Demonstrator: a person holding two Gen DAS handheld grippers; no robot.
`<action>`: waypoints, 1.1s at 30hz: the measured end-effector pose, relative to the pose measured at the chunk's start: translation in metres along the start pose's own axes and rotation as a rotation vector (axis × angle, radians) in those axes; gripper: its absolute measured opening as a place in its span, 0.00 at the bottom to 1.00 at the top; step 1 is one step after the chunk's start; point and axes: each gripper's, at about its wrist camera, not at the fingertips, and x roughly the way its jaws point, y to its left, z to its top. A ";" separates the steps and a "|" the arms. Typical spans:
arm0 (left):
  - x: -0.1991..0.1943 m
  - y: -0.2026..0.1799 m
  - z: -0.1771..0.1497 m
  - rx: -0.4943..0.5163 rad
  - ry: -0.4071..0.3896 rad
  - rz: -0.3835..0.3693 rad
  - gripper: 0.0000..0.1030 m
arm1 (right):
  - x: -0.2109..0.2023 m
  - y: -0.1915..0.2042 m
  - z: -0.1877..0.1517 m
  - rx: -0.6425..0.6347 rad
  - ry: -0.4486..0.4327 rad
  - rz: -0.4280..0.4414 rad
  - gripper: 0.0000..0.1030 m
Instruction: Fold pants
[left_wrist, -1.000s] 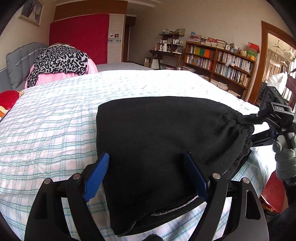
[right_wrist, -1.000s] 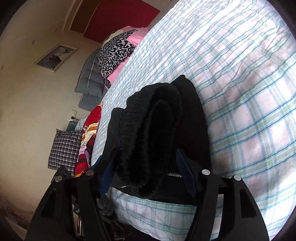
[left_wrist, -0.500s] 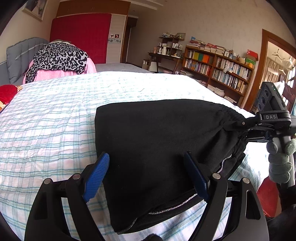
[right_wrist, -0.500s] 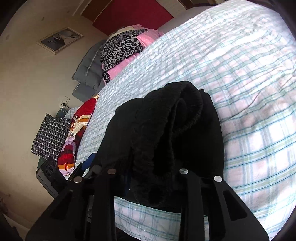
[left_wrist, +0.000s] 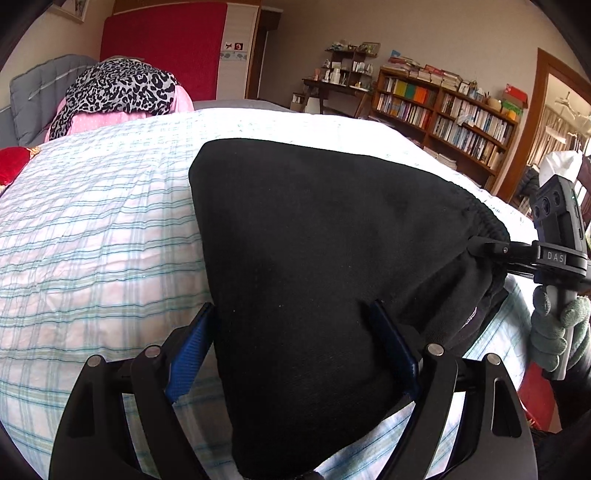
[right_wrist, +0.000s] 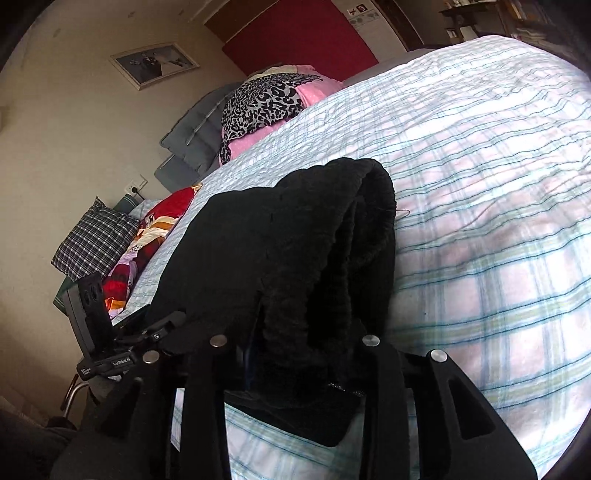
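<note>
Readable: "DAS" in white letters on the black body of the right gripper (left_wrist: 480, 251), seen from the left wrist. Small white print on the left gripper's (right_wrist: 162, 328) body, too blurred to read.

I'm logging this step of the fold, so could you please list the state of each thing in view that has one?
black pants: folded into a stack on the bed, waistband end bunched at the right.
left gripper: open, fingers astride the near edge of the pants.
right gripper: shut on the waistband.
plaid bedsheet: spread over the bed, lightly wrinkled.
leopard-print cloth: draped over pink bedding at the headboard.
</note>
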 end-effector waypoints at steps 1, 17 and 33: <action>0.001 0.001 0.000 -0.005 0.005 -0.001 0.81 | -0.001 0.000 0.000 0.001 0.003 -0.005 0.37; -0.005 0.000 0.002 -0.026 -0.027 0.029 0.83 | -0.003 0.095 0.015 -0.361 -0.158 -0.284 0.50; -0.003 0.020 0.004 -0.143 0.029 -0.010 0.95 | 0.017 0.070 -0.011 -0.334 -0.095 -0.299 0.50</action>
